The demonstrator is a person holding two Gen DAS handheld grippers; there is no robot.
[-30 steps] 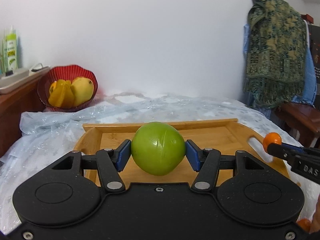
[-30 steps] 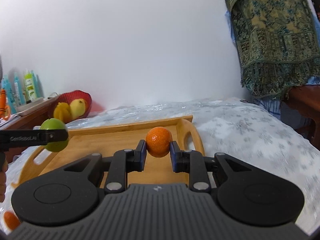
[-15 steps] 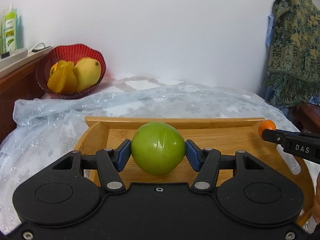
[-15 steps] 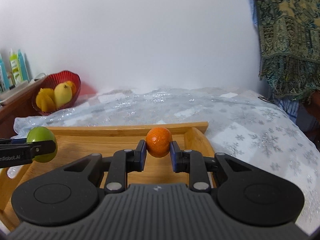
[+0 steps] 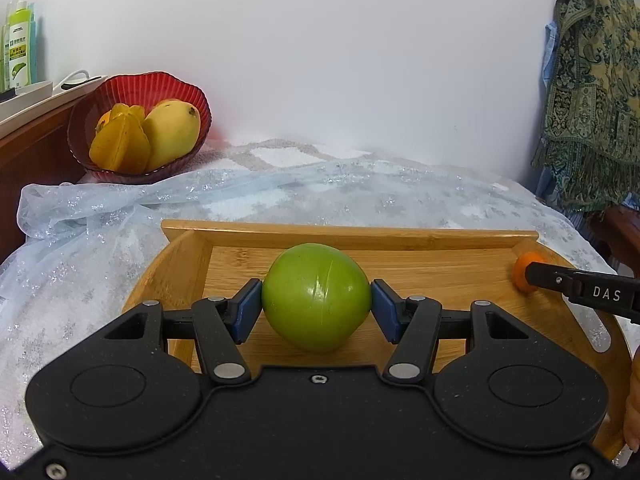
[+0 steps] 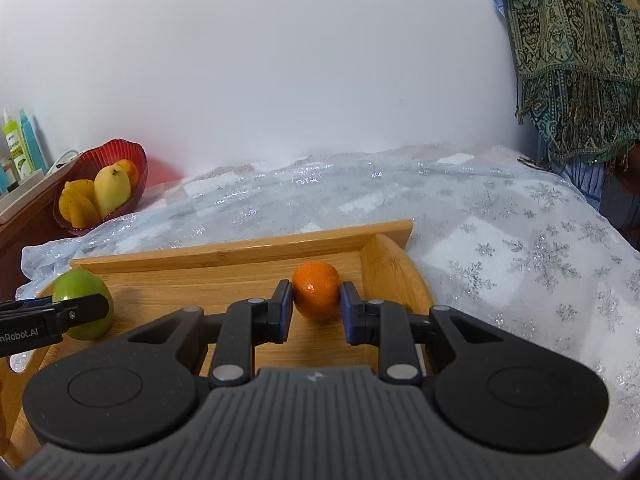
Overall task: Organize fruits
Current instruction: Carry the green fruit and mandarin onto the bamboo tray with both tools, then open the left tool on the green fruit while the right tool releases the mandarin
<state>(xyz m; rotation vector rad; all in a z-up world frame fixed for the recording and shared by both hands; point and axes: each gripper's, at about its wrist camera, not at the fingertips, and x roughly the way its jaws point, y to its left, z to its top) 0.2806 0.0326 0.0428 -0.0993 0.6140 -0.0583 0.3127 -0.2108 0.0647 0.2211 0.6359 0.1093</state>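
Observation:
My left gripper [image 5: 317,310] is shut on a green apple [image 5: 316,296] and holds it low over the left part of a wooden tray [image 5: 360,238]. My right gripper [image 6: 316,312] is shut on a small orange mandarin [image 6: 316,294], low over the tray's right end [image 6: 384,256]. The apple [image 6: 82,304] and left gripper finger [image 6: 52,318] show at the left of the right wrist view. The mandarin [image 5: 524,270] and right gripper finger [image 5: 580,290] show at the right of the left wrist view.
A red bowl [image 5: 138,128] with a mango and starfruit stands at the back left, also in the right wrist view [image 6: 104,188]. A wooden cabinet [image 5: 28,152] with bottles stands at the left. A patterned cloth [image 5: 592,80] hangs at the right. A glittery tablecloth [image 6: 500,240] covers the surface.
Both grippers have moved forward and down toward the tray, each holding its fruit. The tray and red bowl look nearer now.

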